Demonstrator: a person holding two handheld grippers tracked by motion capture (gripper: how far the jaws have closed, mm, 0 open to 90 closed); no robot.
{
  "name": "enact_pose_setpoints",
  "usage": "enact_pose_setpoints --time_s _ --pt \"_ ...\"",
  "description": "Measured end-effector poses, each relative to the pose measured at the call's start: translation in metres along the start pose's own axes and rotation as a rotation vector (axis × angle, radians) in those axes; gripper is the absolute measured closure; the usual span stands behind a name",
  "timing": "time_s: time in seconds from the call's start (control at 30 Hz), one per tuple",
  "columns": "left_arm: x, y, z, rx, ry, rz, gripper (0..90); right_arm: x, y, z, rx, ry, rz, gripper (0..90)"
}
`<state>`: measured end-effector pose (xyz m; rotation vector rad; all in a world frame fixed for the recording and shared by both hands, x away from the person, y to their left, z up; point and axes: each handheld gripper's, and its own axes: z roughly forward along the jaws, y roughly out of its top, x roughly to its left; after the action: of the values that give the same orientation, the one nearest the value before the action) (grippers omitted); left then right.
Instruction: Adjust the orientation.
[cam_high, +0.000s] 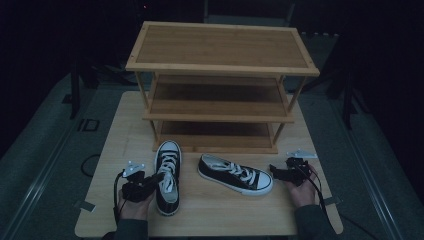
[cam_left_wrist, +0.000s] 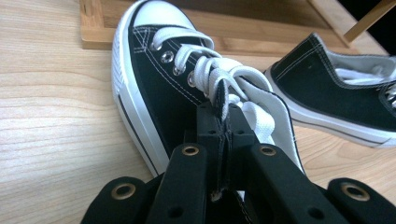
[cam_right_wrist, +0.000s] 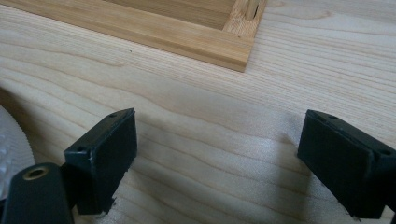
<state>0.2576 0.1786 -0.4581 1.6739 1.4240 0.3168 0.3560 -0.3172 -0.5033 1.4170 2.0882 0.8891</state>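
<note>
Two black canvas sneakers with white laces lie on the table in front of the rack. The left sneaker (cam_high: 167, 172) (cam_left_wrist: 154, 79) points its toe at the rack. My left gripper (cam_high: 158, 178) (cam_left_wrist: 226, 126) is shut on the edge of its upper beside the laces. The right sneaker (cam_high: 235, 174) (cam_left_wrist: 336, 88) lies with its toe to the right. My right gripper (cam_high: 274, 171) (cam_right_wrist: 217, 158) stands open just beyond that toe, with bare table between its jaws. The sneaker's white toe cap (cam_right_wrist: 11, 140) shows at the left edge of the right gripper view.
A three-tier wooden shoe rack (cam_high: 220, 75) stands at the back of the light wooden table (cam_high: 215, 210), its shelves bare. Its bottom frame (cam_right_wrist: 187, 37) (cam_left_wrist: 243, 37) lies close ahead of both grippers. The surroundings are dark.
</note>
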Motion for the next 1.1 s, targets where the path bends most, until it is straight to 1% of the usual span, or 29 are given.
enact_pose_setpoints --time_s 0.03,0.1,0.13,0.17,0.23,0.33,0.43,0.57,0.6,0.97,1.0,1.1 --pt "0.000 0.000 0.000 -0.003 -0.005 -0.005 88.7 0.000 0.000 0.000 0.000 0.000 0.000 11.3" --pt "0.000 0.001 -0.001 -0.006 -0.028 -0.008 88.7 0.000 0.000 0.000 0.000 0.000 0.000 11.3" --pt "0.000 0.001 -0.001 -0.006 -0.028 -0.008 88.6 0.000 0.000 0.000 0.000 0.000 0.000 11.4" --pt "0.000 0.001 -0.001 -0.010 -0.045 -0.006 88.6 0.000 0.000 0.000 0.000 0.000 0.000 11.3" --pt "-0.001 0.002 -0.002 -0.013 -0.061 -0.011 88.6 0.000 0.000 0.000 0.000 0.000 0.000 11.3" --pt "-0.002 0.004 -0.005 -0.026 -0.086 -0.010 88.6 0.000 0.000 0.000 0.000 0.000 0.000 11.3" --pt "-0.004 0.007 -0.009 -0.039 -0.104 0.000 88.6 0.000 0.000 0.000 0.000 0.000 0.001 11.3" --pt "-0.006 0.009 -0.011 -0.044 -0.112 -0.002 88.6 0.000 0.000 0.000 0.000 0.000 0.001 11.3" --pt "-0.007 0.012 -0.014 -0.050 -0.123 -0.005 88.5 0.000 0.000 0.000 0.000 0.000 0.001 11.3" --pt "-0.013 0.026 -0.029 -0.073 -0.171 0.007 88.5 0.000 0.000 0.000 0.000 0.000 0.001 11.3" --pt "-0.014 0.028 -0.031 -0.079 -0.182 0.006 88.5 0.000 0.000 0.000 0.000 0.000 0.001 11.3" --pt "-0.015 0.030 -0.034 -0.082 -0.192 0.002 88.5 0.000 0.000 0.000 0.000 0.000 0.002 11.3"
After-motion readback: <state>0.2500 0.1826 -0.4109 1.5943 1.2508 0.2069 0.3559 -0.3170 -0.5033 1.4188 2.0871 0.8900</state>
